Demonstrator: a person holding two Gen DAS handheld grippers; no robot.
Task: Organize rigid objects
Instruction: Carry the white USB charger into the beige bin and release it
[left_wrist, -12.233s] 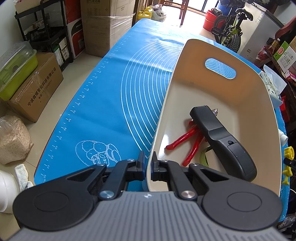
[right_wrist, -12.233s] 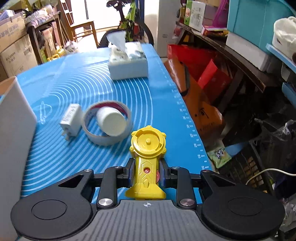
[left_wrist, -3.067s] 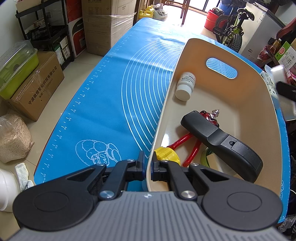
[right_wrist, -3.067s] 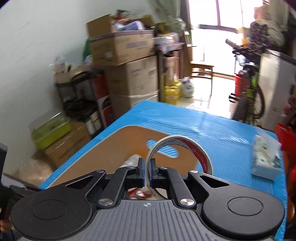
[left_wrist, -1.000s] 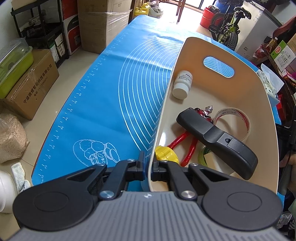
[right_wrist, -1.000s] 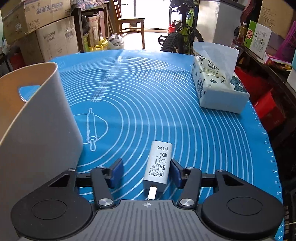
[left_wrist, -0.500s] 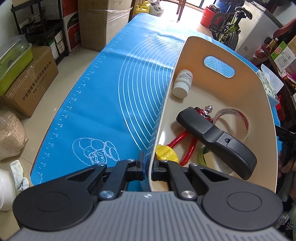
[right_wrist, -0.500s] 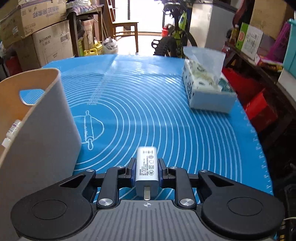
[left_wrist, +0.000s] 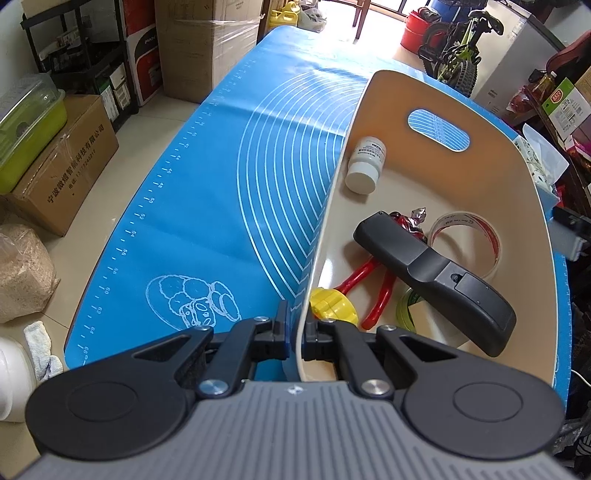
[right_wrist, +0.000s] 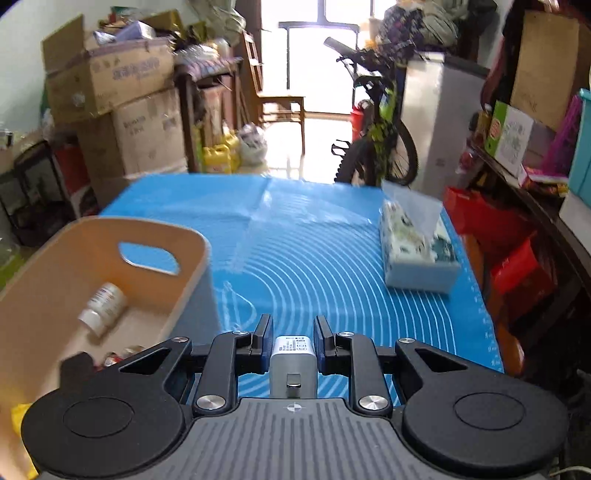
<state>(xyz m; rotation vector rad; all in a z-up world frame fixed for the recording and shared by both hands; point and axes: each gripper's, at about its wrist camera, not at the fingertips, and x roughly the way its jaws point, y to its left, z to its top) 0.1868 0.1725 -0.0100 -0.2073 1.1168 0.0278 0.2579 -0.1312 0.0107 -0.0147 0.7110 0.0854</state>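
Observation:
My left gripper (left_wrist: 294, 332) is shut on the near rim of the beige basket (left_wrist: 532, 206), which stands on the blue mat. Inside the basket lie a white bottle (left_wrist: 365, 164), a black handheld device (left_wrist: 436, 273), red-handled pliers (left_wrist: 373, 291), a tape roll (left_wrist: 465, 236), a yellow toy (left_wrist: 332, 306) and a green tape roll (left_wrist: 408, 314). My right gripper (right_wrist: 293, 341) is shut on a white charger (right_wrist: 293, 363) and holds it above the mat, to the right of the basket (right_wrist: 177, 229), where the white bottle (right_wrist: 103, 302) shows.
A tissue box (right_wrist: 417, 251) sits on the blue mat (right_wrist: 314, 236) at the far right. Cardboard boxes (left_wrist: 70, 162), a green bin (left_wrist: 26, 125) and shelves stand left of the table. A bicycle (right_wrist: 376, 140) and a chair (right_wrist: 277, 99) are beyond the far end.
My right gripper closed on the white charger and lifted it off the mat, so the basket's inside now shows. The left gripper kept its hold on the basket rim.

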